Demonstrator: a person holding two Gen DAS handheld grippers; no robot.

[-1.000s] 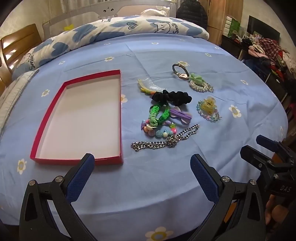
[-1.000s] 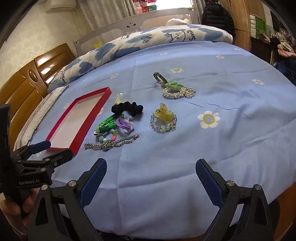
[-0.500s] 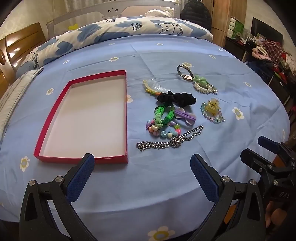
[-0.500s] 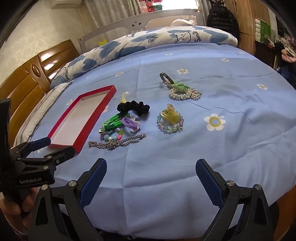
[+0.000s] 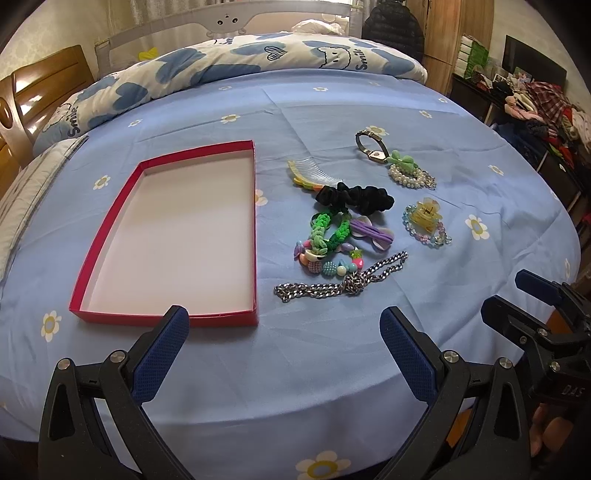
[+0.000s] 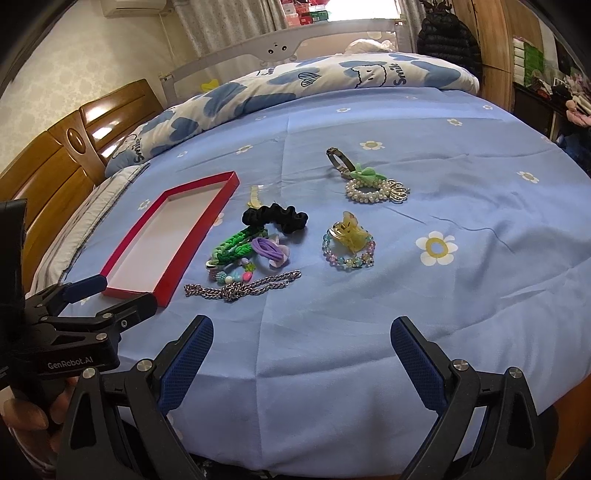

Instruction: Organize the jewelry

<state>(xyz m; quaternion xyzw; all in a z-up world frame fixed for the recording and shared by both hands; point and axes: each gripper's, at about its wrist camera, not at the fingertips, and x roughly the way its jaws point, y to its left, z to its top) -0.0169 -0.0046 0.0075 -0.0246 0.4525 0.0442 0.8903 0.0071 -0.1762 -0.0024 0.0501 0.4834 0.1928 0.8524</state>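
Both my tools spread wide, gripping nothing: left tool (image 5: 284, 330) bottom center, right tool (image 6: 302, 339) bottom center. Jewelry pile (image 5: 354, 221) mid-frame on the bed (image 5: 295, 369), just right of the red tray (image 5: 255, 206).

Bed (image 5: 332, 110): red tray (image 5: 255, 221), jewelry, prob. comb.

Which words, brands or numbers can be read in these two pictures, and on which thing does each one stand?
"Smile": printed several times on the blue and white quilt.
"GenRobot.AI": on the body of the left gripper, in the right wrist view.
"DAS": on the body of the right gripper, seen upside down in the left wrist view.
Boxes on the windowsill and the shelf items: print too small to read.
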